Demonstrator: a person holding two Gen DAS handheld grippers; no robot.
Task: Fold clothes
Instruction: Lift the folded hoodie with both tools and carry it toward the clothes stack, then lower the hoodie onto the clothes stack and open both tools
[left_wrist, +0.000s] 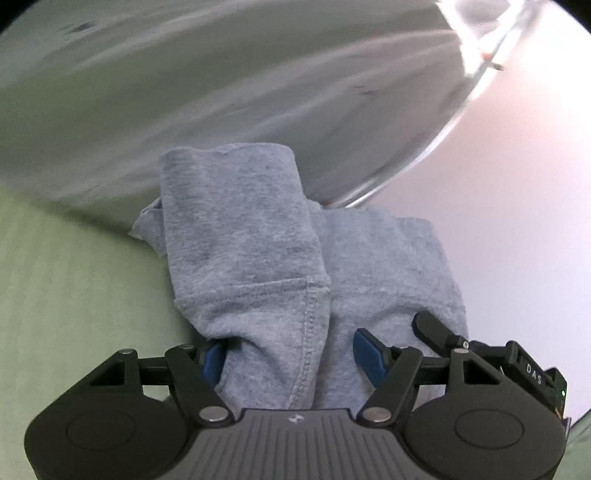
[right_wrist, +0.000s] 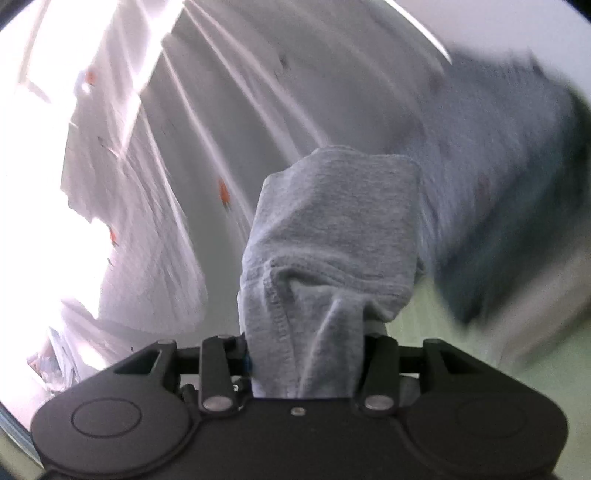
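Observation:
A grey fleece garment (left_wrist: 258, 240) with a stitched hem hangs from my left gripper (left_wrist: 291, 354). The blue pads (left_wrist: 367, 354) stand a little apart with bunched cloth between them, so the gripper is shut on the garment. In the right wrist view my right gripper (right_wrist: 306, 363) is shut on another hemmed part of the same grey garment (right_wrist: 332, 229), which drapes over its fingers. More of the grey cloth (right_wrist: 517, 184) trails off blurred to the right. Both grippers are lifted above the surface.
A pale green surface (left_wrist: 66, 295) lies below at the left, also in the right wrist view (right_wrist: 443, 332). Blurred white creased fabric (left_wrist: 221, 81) fills the background, with small orange marks (right_wrist: 223, 192) on it. A bright window area (right_wrist: 37, 184) glares at the left.

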